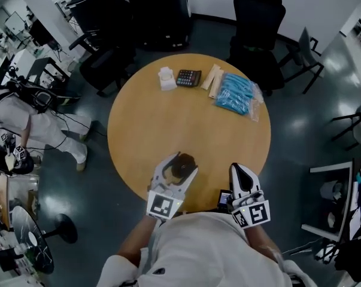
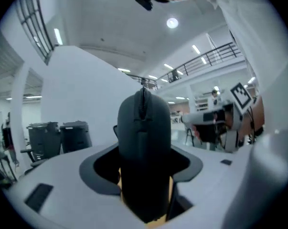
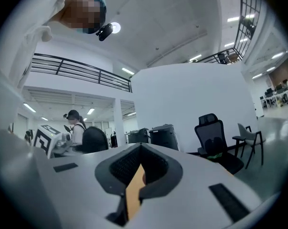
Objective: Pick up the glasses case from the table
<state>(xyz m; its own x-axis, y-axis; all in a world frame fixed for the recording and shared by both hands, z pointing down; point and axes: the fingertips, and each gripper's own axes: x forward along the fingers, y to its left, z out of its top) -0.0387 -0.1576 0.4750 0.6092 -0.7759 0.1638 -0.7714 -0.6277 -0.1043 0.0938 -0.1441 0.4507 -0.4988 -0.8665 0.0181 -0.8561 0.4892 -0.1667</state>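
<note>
The glasses case (image 1: 184,166) is dark and rounded, with a zip along its spine. My left gripper (image 1: 180,164) is shut on it, lifted above the near edge of the round wooden table (image 1: 168,124). In the left gripper view the case (image 2: 144,142) stands upright between the two pale jaws and fills the gap of the left gripper (image 2: 144,185). My right gripper (image 1: 239,173) hovers beside it at the table's near right edge, empty. In the right gripper view the right gripper (image 3: 133,190) has its jaws together, with only a thin strip of table showing between them.
At the table's far side lie a white box (image 1: 167,78), a black calculator (image 1: 188,78), a pale wooden bundle (image 1: 211,80) and a blue packet (image 1: 237,94). Black office chairs (image 1: 258,23) ring the table. A person (image 1: 30,124) crouches at left. A side table (image 1: 334,202) stands at right.
</note>
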